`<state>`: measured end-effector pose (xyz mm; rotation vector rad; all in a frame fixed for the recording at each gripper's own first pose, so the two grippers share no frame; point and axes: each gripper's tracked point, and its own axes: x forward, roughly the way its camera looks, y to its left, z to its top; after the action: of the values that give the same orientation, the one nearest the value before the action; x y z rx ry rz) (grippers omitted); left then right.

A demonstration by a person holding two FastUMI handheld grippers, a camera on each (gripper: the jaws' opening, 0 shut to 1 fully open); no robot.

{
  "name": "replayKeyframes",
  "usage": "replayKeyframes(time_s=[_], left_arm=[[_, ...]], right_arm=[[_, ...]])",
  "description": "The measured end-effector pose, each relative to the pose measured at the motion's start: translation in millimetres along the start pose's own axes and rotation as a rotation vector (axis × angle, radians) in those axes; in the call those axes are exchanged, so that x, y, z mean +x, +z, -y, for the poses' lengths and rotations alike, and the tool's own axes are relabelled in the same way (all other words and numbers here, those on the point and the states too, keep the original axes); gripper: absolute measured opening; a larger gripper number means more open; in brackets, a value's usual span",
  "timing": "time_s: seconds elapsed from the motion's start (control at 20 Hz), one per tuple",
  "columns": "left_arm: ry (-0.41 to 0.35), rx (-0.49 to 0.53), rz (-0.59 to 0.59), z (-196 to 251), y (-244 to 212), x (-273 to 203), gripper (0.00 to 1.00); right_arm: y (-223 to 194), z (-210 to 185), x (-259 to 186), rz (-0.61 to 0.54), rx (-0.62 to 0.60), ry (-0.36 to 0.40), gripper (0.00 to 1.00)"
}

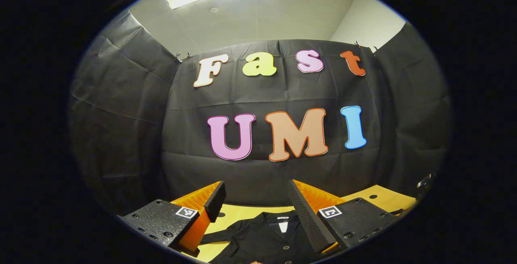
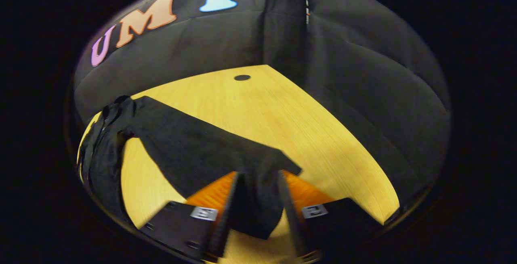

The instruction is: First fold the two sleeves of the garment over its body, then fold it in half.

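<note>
**Right claw grips a sleeve end; left claw hangs released above the collar**

In the right gripper view, our right claw (image 2: 258, 199) points down and forward at the yellow wooden bench (image 2: 282, 114), and its two fingers (image 2: 226, 211) stand on either side of the end of one sleeve (image 2: 202, 147) of the black shirt (image 2: 97, 155). The cloth fills the gap between them and both seem to press on it, so we take the claw as clenched on the sleeve, though the picture is blurred. The sleeve stretches from the claw away to the far left, where the rest of the shirt lies bunched at the left edge of the bench. A small dark hole (image 2: 242, 77) sits in the far part of the bench.

In the left gripper view, our left claw (image 1: 258, 207) is held nearly level, facing the black cloth wall (image 1: 121, 135), with its fingers (image 1: 215, 200) spread wide and nothing between them. Below it the shirt (image 1: 258, 239) lies on the bench (image 1: 242, 211), collar toward the wall, buttons showing down the front.
</note>
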<state>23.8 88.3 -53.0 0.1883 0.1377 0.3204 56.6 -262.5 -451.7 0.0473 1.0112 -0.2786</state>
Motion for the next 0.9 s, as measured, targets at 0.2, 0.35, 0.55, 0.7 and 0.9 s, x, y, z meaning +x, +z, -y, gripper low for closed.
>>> replayKeyframes(time_s=[0.2, 0.35, 0.55, 0.7, 0.9], left_arm=[[0.019, -0.01, -0.003, -6, -2, -3, 0.94], [0.044, -0.033, -0.011, -20, -7, -3, 0.95], [0.074, -0.032, 0.009, -47, -7, -2, 0.94], [0.083, -0.044, 0.011, -68, -15, 0, 0.95], [0.112, -0.069, 0.012, -105, -18, 5, 0.95]], right_arm=[[0, -4, -2, -0.021, -0.133, -0.053, 0.05], [5, -11, -6, -0.068, -0.029, 0.036, 0.04], [29, -21, -18, 0.035, 0.076, 0.047, 0.03], [48, -50, -48, 0.084, 0.081, 0.1, 0.03], [72, -133, -84, 0.123, -0.016, 0.194, 0.03]])
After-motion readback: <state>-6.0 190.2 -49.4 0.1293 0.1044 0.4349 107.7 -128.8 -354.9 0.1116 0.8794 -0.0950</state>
